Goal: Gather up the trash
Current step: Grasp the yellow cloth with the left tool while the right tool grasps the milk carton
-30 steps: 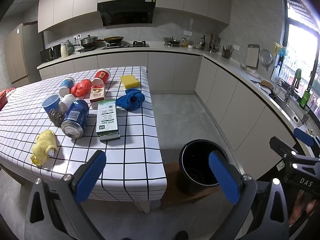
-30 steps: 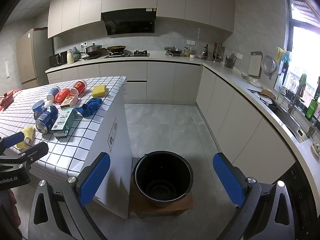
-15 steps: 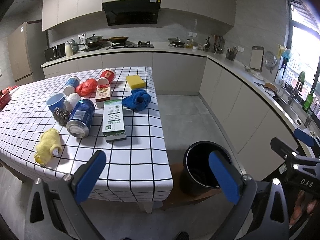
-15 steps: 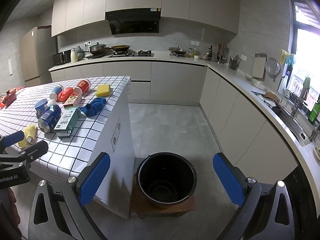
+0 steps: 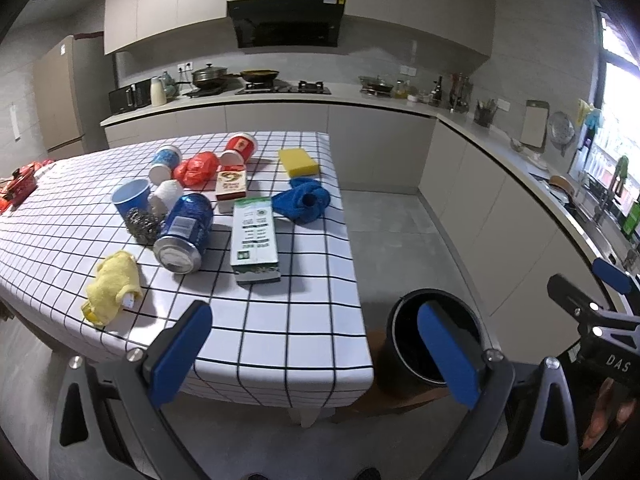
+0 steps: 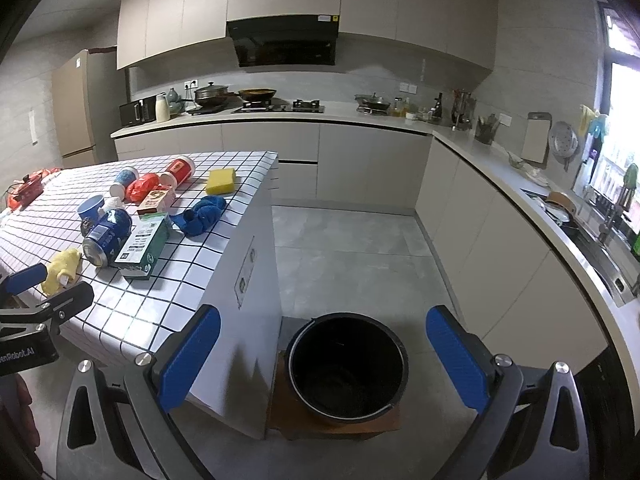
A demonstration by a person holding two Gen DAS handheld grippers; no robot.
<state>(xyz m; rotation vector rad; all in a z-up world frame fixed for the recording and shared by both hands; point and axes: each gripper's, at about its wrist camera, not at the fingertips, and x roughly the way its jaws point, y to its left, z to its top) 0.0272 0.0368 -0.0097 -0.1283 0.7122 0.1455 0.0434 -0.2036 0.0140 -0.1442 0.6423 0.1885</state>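
Observation:
Trash lies on the checked table point(image 5: 280, 332): a green and white carton point(image 5: 255, 238), a blue can point(image 5: 184, 232) on its side, a small red and white box point(image 5: 231, 186), a red bag point(image 5: 197, 168), paper cups point(image 5: 241, 148) and a blue cup point(image 5: 132, 199). A black bucket point(image 6: 347, 364) stands on a low wooden stand on the floor by the table's right end. My left gripper point(image 5: 316, 354) is open and empty above the table's near corner. My right gripper point(image 6: 326, 356) is open and empty above the bucket.
A yellow sponge point(image 5: 298, 161), a blue cloth point(image 5: 302, 199), a yellow cloth point(image 5: 113, 282) and a steel scourer point(image 5: 141, 221) also lie on the table. Kitchen counters point(image 6: 500, 176) run along the back and right walls. Grey floor point(image 6: 352, 248) lies between table and counters.
The left gripper's view has shifted so the table and its objects sit further right and closer. The right gripper has barely moved. Both stay open.

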